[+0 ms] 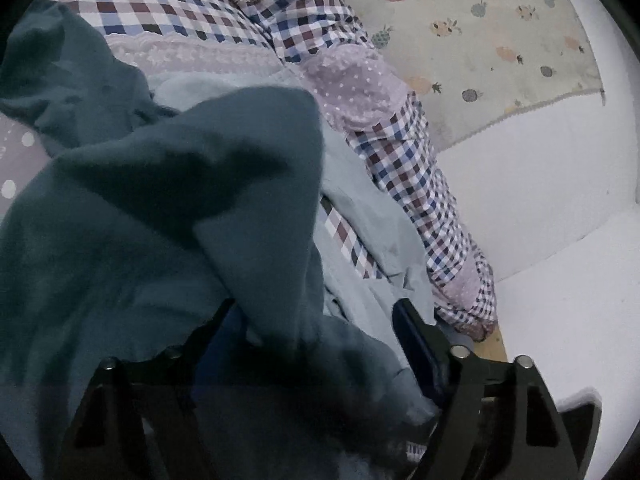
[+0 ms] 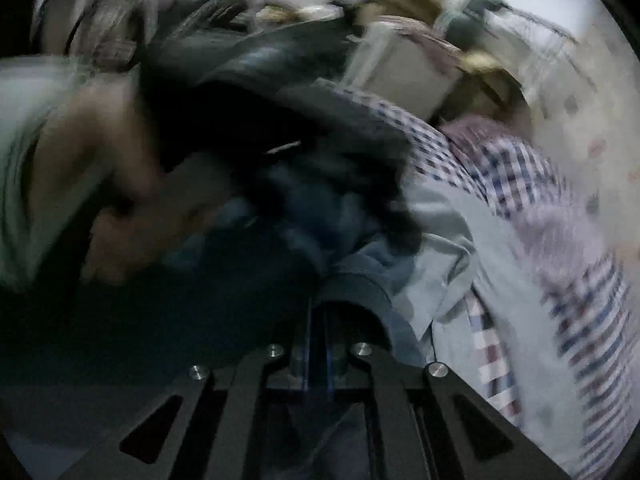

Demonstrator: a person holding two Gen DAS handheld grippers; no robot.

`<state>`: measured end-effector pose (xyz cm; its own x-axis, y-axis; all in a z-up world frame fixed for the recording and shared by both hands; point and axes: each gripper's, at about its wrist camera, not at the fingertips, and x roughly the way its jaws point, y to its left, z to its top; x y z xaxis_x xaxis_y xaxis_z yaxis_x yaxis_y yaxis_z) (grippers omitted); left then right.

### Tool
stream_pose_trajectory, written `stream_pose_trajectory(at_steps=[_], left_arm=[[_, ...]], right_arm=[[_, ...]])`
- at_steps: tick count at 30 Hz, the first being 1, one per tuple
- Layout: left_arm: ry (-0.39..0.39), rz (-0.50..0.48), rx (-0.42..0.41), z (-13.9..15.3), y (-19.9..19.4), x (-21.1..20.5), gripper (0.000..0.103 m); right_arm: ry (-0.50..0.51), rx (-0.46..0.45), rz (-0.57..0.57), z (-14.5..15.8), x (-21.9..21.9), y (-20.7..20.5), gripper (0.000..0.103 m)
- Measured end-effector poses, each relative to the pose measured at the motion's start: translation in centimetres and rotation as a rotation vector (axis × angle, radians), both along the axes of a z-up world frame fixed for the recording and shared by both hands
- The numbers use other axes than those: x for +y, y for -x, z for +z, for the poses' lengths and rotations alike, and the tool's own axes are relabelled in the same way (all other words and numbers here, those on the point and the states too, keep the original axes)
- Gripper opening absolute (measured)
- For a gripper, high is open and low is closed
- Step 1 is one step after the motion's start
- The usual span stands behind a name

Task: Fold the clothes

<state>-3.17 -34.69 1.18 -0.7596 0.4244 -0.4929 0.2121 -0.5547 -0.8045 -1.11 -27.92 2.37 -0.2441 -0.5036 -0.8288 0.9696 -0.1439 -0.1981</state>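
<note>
Left tongs (image 1: 320, 328) gape wide, teal garment (image 1: 160, 200) draped between the fingers; right tongs (image 2: 318, 344) are pinched onto dark cloth (image 2: 280, 288). Clothes lie heaped on a checked quilt (image 1: 168, 4).

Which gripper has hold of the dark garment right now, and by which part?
The right gripper is shut on a fold of the dark garment. The left gripper is open, with cloth draped between its fingers, gripping nothing.
</note>
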Motion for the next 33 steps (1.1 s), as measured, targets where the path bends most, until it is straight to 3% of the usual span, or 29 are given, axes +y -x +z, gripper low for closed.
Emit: stream_pose_trajectory(at_steps=[2,3,4,5,7,10,12,15,18,20,22,25,29,30,32,33], left_arm=[[-0.002,0.004,-0.027,-0.4,-0.1,-0.3,0.047],[0.015,0.001,-0.070,-0.9,0.1,-0.2,0.026],[0.020,0.000,-0.094,-1.3,0.0,-0.3,0.016],[0.011,0.003,-0.105,-1.7,-0.1,-0.5,0.014],[-0.006,0.007,-0.123,-2.3,-0.4,-0.9,0.011],[0.008,-0.003,-0.133,-2.2,-0.6,-1.0,0.011],[0.020,-0.013,-0.135,-2.1,-0.6,-0.9,0.011],[0.008,-0.027,-0.127,-2.0,-1.2,-1.2,0.011],[-0.025,-0.035,-0.097,-1.6,-1.5,-1.7,0.015],[-0.038,-0.027,-0.062,-0.9,-2.1,-2.5,0.028],[-0.021,-0.005,-0.020,0.0,-2.7,-3.1,0.050],[0.021,0.034,0.013,1.1,-3.3,-4.1,0.061],[0.080,0.072,-0.006,1.3,-3.3,-5.1,0.061],[0.087,0.077,-0.019,0.9,-3.2,-5.3,0.060],[0.087,0.101,-0.058,0.1,-2.7,-5.5,0.033],[0.065,0.131,-0.089,-0.6,-2.8,-5.8,0.010]], right_arm=[[-0.026,0.085,0.061,-0.1,-0.4,-2.5,0.007],[-0.038,0.127,0.091,-0.2,-0.6,-3.7,0.014],[-0.051,0.169,0.122,-0.3,-0.8,-5.0,0.026],[-0.039,0.161,0.128,0.1,-0.6,-5.4,0.034],[0.053,0.037,0.063,1.9,0.3,-3.8,0.051],[0.234,-0.195,-0.111,4.2,1.6,0.7,0.061],[0.295,-0.303,-0.258,4.2,1.9,3.9,0.061],[0.305,-0.438,-0.417,2.4,1.6,8.0,0.062],[0.257,-0.479,-0.392,0.0,-0.8,8.1,0.056],[0.204,-0.448,-0.334,-1.3,-3.0,6.6,0.054],[0.171,-0.420,-0.311,-2.1,-4.5,5.5,0.044],[0.155,-0.275,-0.245,-2.1,-6.1,3.1,0.029],[0.120,-0.056,0.030,-1.2,-7.3,-4.4,0.029],[0.094,-0.022,0.096,-1.4,-7.5,-6.1,0.026],[0.025,0.012,0.174,-2.3,-7.8,-8.5,0.026],[0.007,0.006,0.181,-2.6,-7.7,-8.7,0.026]])
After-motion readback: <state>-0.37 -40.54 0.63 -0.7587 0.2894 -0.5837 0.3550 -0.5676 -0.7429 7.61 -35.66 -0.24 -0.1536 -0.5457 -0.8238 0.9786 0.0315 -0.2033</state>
